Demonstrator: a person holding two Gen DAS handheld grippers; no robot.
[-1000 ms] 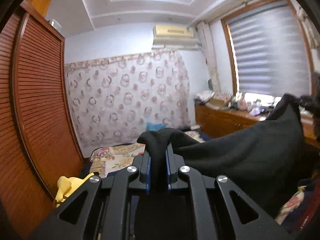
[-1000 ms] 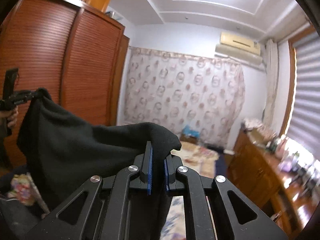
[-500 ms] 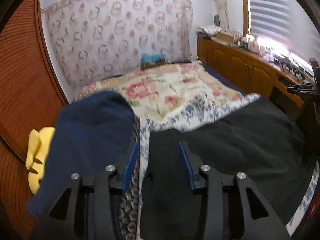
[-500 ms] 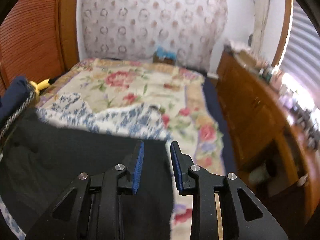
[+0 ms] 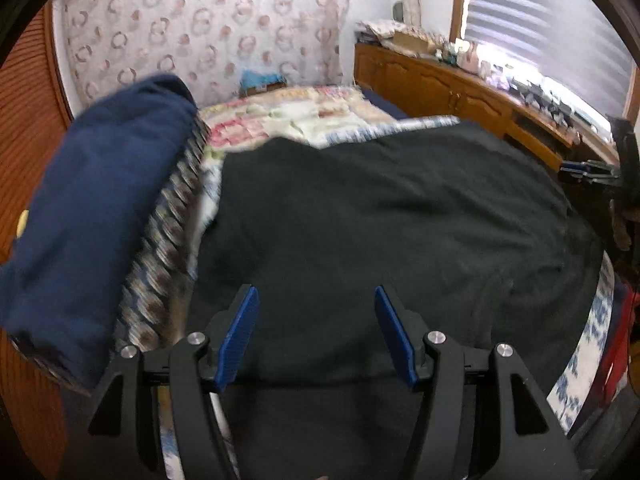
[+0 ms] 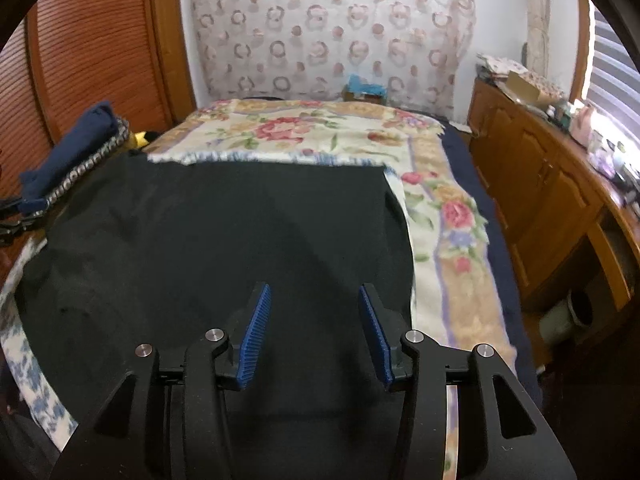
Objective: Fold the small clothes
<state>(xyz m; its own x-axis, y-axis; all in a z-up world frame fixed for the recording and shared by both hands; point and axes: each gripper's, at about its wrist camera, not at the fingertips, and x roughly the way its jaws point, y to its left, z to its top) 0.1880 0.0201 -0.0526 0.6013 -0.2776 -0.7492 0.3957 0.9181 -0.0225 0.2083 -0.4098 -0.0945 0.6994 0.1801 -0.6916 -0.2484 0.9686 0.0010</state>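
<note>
A black garment (image 5: 380,220) lies spread flat on the bed; it also fills the right wrist view (image 6: 224,240). My left gripper (image 5: 316,300) is open and empty, its blue pads over the garment's near left part. My right gripper (image 6: 314,296) is open and empty over the garment's near right part, close to its right edge. The right gripper's tip (image 5: 588,170) shows at the far right of the left wrist view.
A stack of folded clothes, navy (image 5: 100,208) on top of a patterned one (image 5: 168,240), sits left of the garment; it also shows in the right wrist view (image 6: 76,148). A floral blanket (image 6: 320,128) covers the bed. Wooden cabinets (image 6: 552,184) stand right, a slatted wardrobe (image 6: 80,48) left.
Both grippers held the black garment up in the air a second ago. They lowered it onto the bed, let go and opened wider; the garment now lies flat.
</note>
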